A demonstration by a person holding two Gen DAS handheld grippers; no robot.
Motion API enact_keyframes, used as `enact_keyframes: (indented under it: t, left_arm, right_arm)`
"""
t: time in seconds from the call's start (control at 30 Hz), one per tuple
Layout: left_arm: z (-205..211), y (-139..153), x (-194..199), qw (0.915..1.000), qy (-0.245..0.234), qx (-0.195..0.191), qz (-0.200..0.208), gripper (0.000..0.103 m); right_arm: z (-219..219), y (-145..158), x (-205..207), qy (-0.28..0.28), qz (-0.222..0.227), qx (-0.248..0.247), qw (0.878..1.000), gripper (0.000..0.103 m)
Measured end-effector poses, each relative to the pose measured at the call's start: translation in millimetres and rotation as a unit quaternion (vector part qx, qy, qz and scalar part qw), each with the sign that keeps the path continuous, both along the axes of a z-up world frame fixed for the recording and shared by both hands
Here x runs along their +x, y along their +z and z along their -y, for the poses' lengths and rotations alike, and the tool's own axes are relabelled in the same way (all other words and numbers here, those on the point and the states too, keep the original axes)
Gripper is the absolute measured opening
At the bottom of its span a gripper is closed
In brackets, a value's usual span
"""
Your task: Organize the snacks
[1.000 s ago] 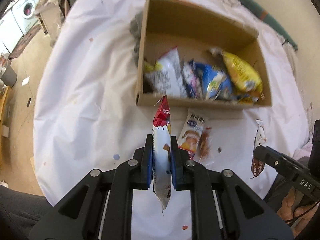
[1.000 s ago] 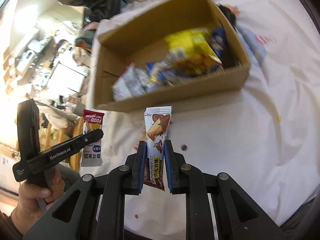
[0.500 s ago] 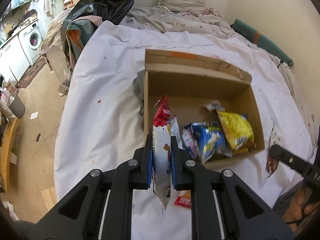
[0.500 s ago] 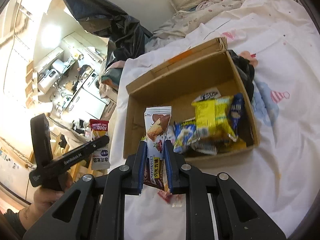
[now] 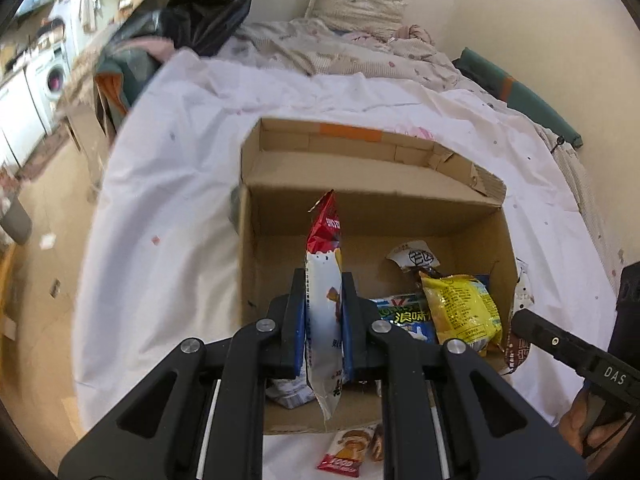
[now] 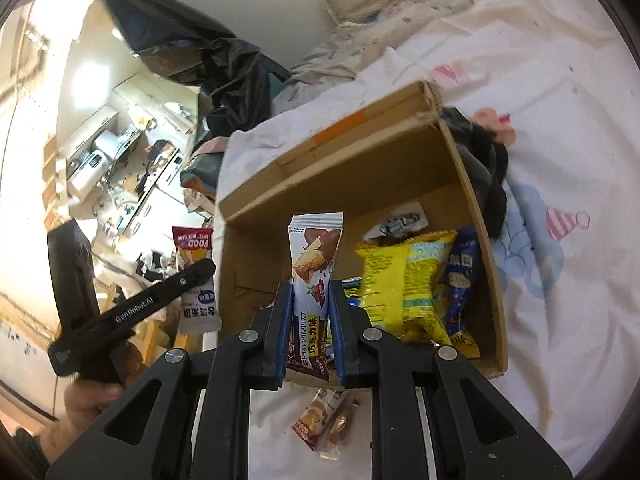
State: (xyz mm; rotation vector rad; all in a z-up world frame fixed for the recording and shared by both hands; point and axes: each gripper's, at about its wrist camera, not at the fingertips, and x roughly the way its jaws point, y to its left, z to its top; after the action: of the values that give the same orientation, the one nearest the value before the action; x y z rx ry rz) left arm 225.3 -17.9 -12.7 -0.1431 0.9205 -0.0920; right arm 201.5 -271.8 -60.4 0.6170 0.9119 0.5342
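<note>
My left fingers (image 5: 323, 320) are clenched on a red-topped white snack packet (image 5: 322, 280), and my right fingers (image 6: 311, 320) are clamped on a chocolate wafer bar packet (image 6: 314, 276). Both packets stand upright between the pads, over the near half of the open cardboard box (image 5: 368, 208) that sits on the white-sheeted bed (image 5: 168, 208).

I judge both packets to be very light, with crinkly, slick film. The left one looks puffed with air, so it gives under the pads and could slide if I loosen at all; it is pinched across its lower middle, with the tail hanging free at 6 o'clock. The wafer bar seems stiffer but brittle inside. A grip across its flat middle, as now, suits it better than one on the sealed ends.

In the box, from 3 to 5 o'clock of my left fingers, lie a yellow bag (image 5: 460, 312) and a blue-green packet (image 5: 404, 316), part hidden behind my own fingers. A white wrapper (image 5: 414, 258) sits at the back. On the sheet at 6 o'clock a small red-ended snack (image 5: 348, 454) lies outside the box, cut off by my frame. The box floor under the pile is hidden, and the room edges are blurred.
</note>
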Motion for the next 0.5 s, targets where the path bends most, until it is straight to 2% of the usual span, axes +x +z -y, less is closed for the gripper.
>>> enact_keyframes:
  t: [0.03, 0.17, 0.4, 0.5]
  left_arm:
    - [-1, -9, 1, 0.9998, -0.002, -0.018, -0.011, 0.012]
    - [1, -23, 5, 0.9986, -0.006, -0.040, -0.033, 0.012]
    - [11, -22, 2, 0.9989, -0.017, -0.034, -0.027, 0.012]
    - [20, -25, 3, 0.9988, -0.018, -0.007, -0.044, 0.013]
  right_arm:
    - [-1, -2, 2, 0.001, -0.003, -0.001, 1.000, 0.019]
    - [-9, -7, 5, 0.014, -0.005, -0.015, 1.000, 0.019]
    - [-23, -6, 7, 0.028, 0.008, -0.039, 0.999, 0.021]
    - [-28, -6, 7, 0.037, 0.008, -0.037, 0.999, 0.021]
